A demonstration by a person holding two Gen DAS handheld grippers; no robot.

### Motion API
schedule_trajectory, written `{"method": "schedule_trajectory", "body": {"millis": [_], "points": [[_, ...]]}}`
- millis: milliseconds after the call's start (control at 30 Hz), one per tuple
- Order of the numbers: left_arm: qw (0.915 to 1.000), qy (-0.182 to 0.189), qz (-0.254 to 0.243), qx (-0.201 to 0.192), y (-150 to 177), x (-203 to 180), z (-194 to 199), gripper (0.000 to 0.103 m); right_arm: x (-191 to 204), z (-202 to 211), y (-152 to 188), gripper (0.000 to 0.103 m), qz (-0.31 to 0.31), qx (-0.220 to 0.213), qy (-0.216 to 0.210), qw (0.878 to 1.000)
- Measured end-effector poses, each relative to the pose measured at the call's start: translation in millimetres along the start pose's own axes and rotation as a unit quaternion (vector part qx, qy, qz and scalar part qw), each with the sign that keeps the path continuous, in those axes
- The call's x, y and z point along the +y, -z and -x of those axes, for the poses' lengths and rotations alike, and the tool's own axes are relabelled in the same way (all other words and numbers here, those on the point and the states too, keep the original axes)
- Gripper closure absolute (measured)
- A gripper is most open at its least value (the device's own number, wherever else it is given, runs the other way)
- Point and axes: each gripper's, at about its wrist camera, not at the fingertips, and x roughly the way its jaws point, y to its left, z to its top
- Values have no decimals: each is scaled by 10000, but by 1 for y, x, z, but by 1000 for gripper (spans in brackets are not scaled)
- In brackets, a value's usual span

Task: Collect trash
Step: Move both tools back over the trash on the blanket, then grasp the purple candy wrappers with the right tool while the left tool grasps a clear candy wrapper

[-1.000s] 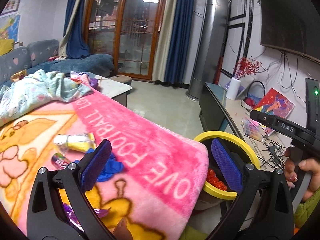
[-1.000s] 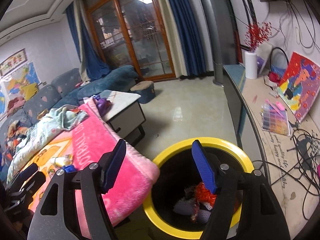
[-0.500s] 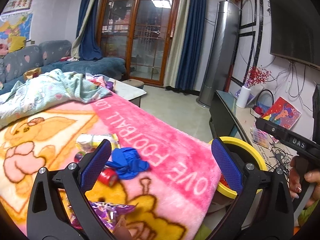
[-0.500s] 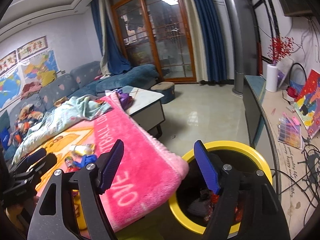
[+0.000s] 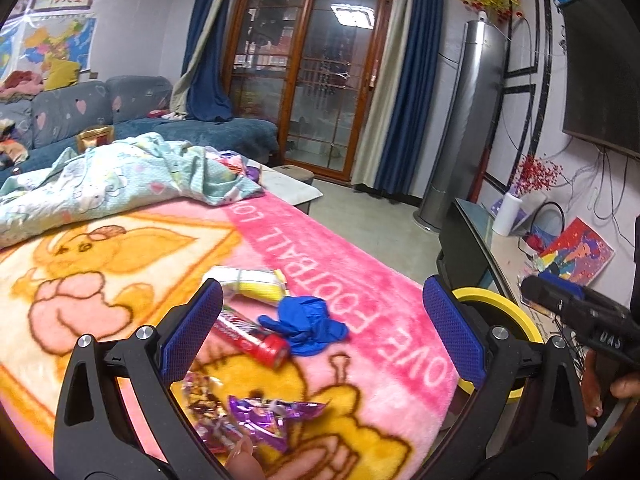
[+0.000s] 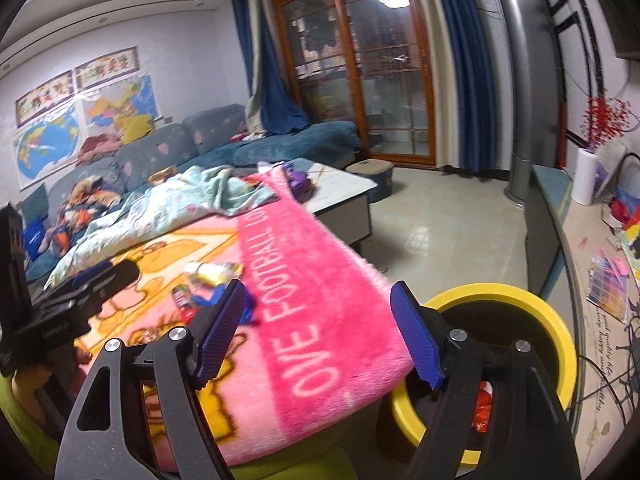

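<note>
Trash lies on a pink blanket [image 5: 352, 280]: a blue glove [image 5: 308, 320], a red tube wrapper [image 5: 250, 336], a yellow-white packet [image 5: 252, 282] and purple foil wrappers [image 5: 256, 416]. My left gripper [image 5: 320, 332] is open and empty, hovering above these pieces. A yellow-rimmed black bin [image 6: 532, 312] stands at the blanket's right end, with red trash inside [image 6: 482, 404]. My right gripper [image 6: 320, 332] is open and empty, over the blanket's edge beside the bin. The bin rim also shows in the left wrist view [image 5: 492, 300].
A crumpled light-blue quilt [image 5: 120, 176] lies at the blanket's far end. A grey coffee table [image 6: 344, 196] stands beyond it. A low TV cabinet [image 6: 592, 264] with cables and papers runs along the right wall. Tiled floor [image 6: 448, 232] lies between them.
Both grippers have swung left, away from the bin and towards the trash on the blanket. The left gripper now frames the glove and wrappers. Both stay open.
</note>
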Motion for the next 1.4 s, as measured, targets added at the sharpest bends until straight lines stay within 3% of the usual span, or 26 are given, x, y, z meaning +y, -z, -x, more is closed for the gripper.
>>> {"method": "schedule_trajectory", "body": {"millis": [667,967,1200,1400], "points": [[9965,-708,440,-30,6,82,38,11,83,-33,22,31,907,751,-951,9885],[9957,-712,549,215,18,106,46,11,117,-52,31,31,1284,1101,-1238,9778],[9940,-555,676,662,40,119,44,31,128,-81,40,46,1310,1594,-1369,9689],[9857,-270,1012,1324,63,121,28,45,136,-97,47,49,1349,1787,-1379,9648]]}}
